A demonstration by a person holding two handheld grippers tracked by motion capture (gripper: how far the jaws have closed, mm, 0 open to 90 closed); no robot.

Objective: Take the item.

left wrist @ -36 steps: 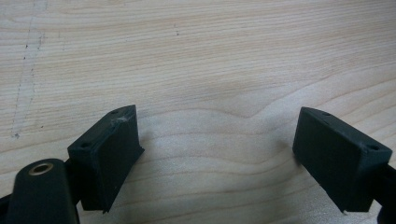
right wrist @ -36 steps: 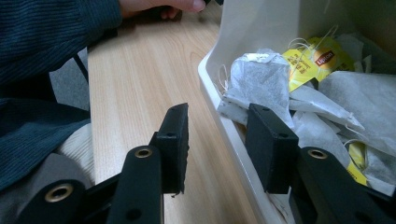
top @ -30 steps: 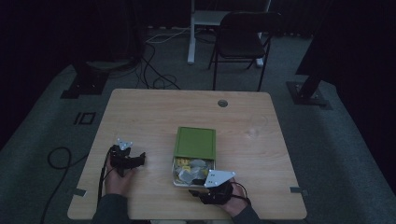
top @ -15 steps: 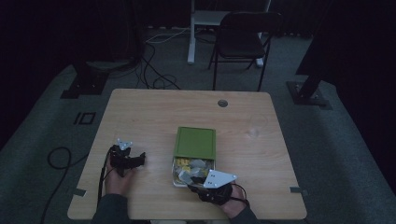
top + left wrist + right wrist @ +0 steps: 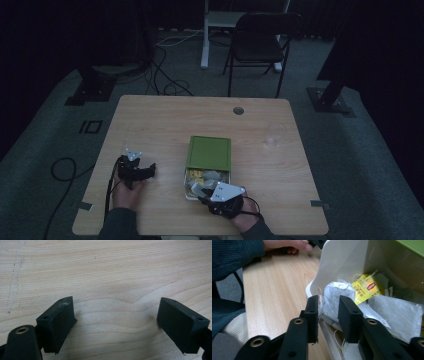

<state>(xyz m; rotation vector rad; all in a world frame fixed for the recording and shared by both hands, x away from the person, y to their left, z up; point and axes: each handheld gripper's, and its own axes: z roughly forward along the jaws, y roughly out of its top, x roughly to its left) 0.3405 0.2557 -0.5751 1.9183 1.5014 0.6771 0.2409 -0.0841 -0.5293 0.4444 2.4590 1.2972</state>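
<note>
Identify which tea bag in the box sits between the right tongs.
The grey-white tea bag at the box's near rim, standing between the right tongs. The others, including one with a yellow Lipton tag, lie deeper inside.

A pale wooden desk [image 5: 165, 125] with rounded corners stands on grey carpet. Near its far edge is a small round cable hole [image 5: 238, 110]. Toward the near side, about the middle, a shallow white box [image 5: 188, 186] lies on the wood, holding tea bags [image 5: 372, 302], some with yellow tags. A green lid [image 5: 209, 152] rests over its far part. The left hand [image 5: 126, 192] rests on the desk near the front-left, well apart from the box.
</note>
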